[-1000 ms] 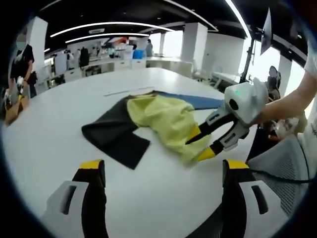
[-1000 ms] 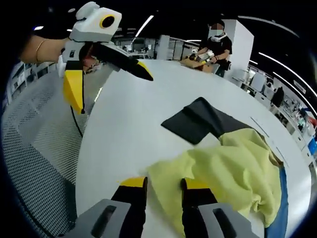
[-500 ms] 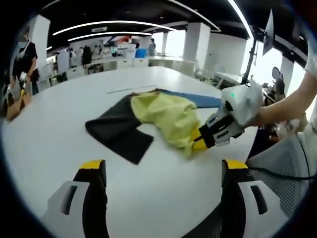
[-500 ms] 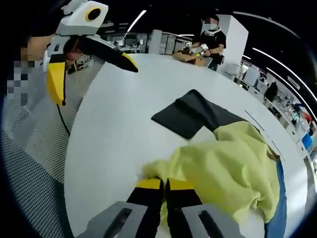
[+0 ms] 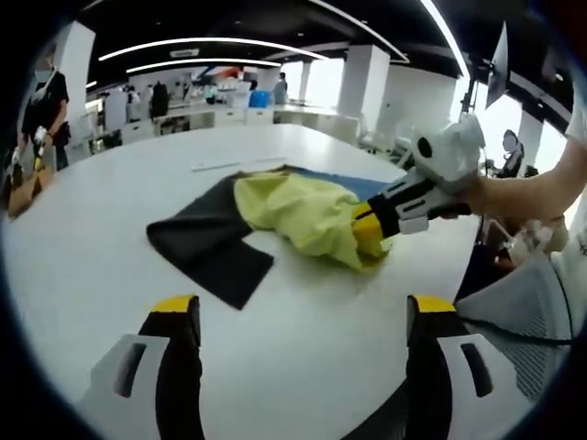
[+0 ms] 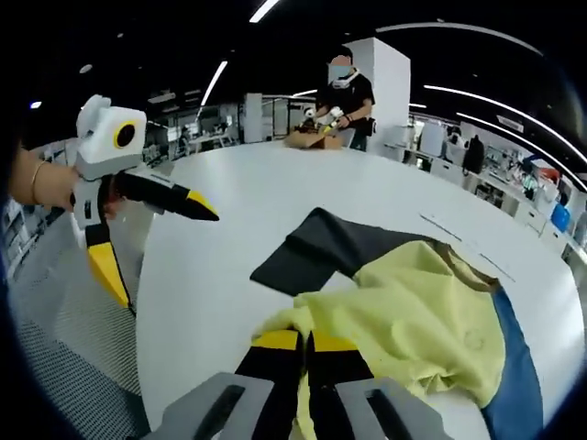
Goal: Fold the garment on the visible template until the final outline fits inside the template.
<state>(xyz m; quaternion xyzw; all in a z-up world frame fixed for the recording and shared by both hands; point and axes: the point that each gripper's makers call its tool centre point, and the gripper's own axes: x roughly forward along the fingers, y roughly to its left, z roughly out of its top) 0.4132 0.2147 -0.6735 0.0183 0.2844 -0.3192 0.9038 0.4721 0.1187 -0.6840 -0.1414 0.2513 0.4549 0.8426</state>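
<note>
The white worktop [image 5: 83, 247] carries the garment [image 5: 298, 213] as it did half a second ago, but the garment's yellow panel now sits higher off the surface at its near corner, drawn up and bunched rather than trailing flat. The right claw [image 5: 369, 231], seen in the left gripper view entering from the right with a hand behind it, has risen since the earlier frame and now stands tilted above the worktop edge; its yellow-tipped jaws are pressed together on that near yellow corner. In the right gripper view the same right claw [image 6: 306, 342] shows both tips closed with yellow cloth pinched between them, as half a second ago. The left claw [image 5: 303, 316] keeps its jaws spread wide with nothing between them, above bare worktop just short of the garment; in the right gripper view it [image 6: 156, 238] hangs off the worktop's left edge, jaws parted, lower in that view than before. The garment lies crumpled near the middle of the worktop: a black part [image 6: 316, 252] spread flat toward the left claw, the wrinkled yellow part heaped over it, and a blue part [image 6: 514, 390] lying flat on the far side. A thin pale strip [image 5: 237, 165] lies on the worktop just beyond the garment.
</note>
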